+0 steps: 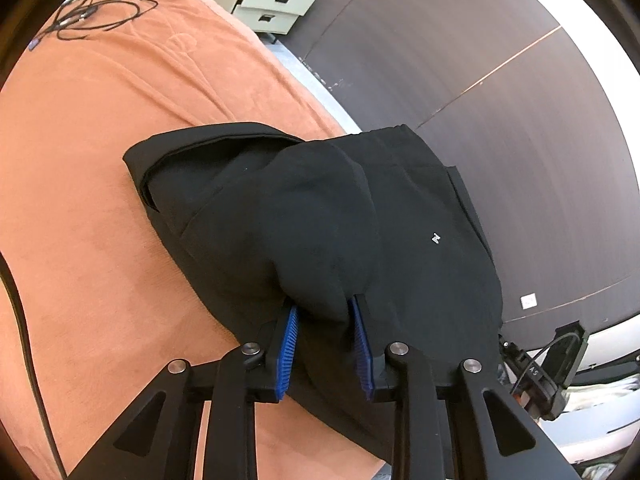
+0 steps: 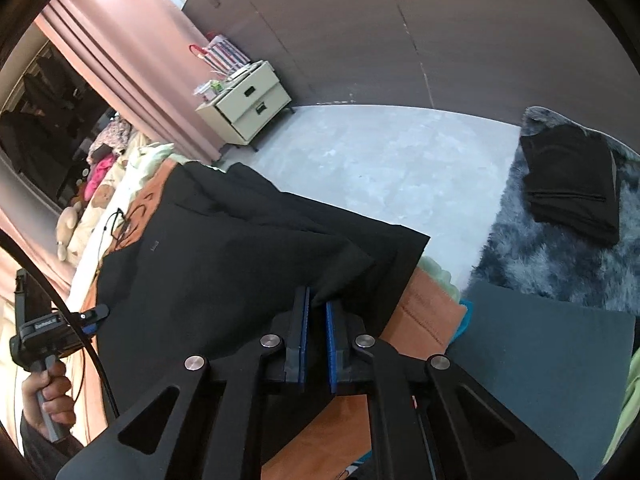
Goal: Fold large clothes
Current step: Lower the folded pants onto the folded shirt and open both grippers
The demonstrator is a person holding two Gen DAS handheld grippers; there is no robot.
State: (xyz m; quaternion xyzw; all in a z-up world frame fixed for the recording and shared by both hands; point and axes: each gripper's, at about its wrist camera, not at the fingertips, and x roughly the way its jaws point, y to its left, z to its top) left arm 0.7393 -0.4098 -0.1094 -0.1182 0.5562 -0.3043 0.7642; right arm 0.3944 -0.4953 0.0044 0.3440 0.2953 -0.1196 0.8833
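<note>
A large black garment (image 1: 320,216) lies partly folded on an orange blanket (image 1: 100,140) over a bed. My left gripper (image 1: 324,308) is shut on a thick bunch of its near edge, held between the blue pads (image 1: 290,340). In the right wrist view the same black garment (image 2: 224,256) spreads over the bed, and my right gripper (image 2: 316,300) is shut on a fold of its edge, lifting it. The left gripper and the hand holding it show at the left edge (image 2: 44,336).
A black cable (image 1: 96,12) lies on the far blanket. A cream drawer unit (image 2: 244,108) stands by a dark wall. A folded black garment (image 2: 568,184) rests on a grey shaggy rug (image 2: 540,264). A dark mat (image 2: 540,360) lies beside the bed. Soft toys (image 2: 80,220) sit near the pillows.
</note>
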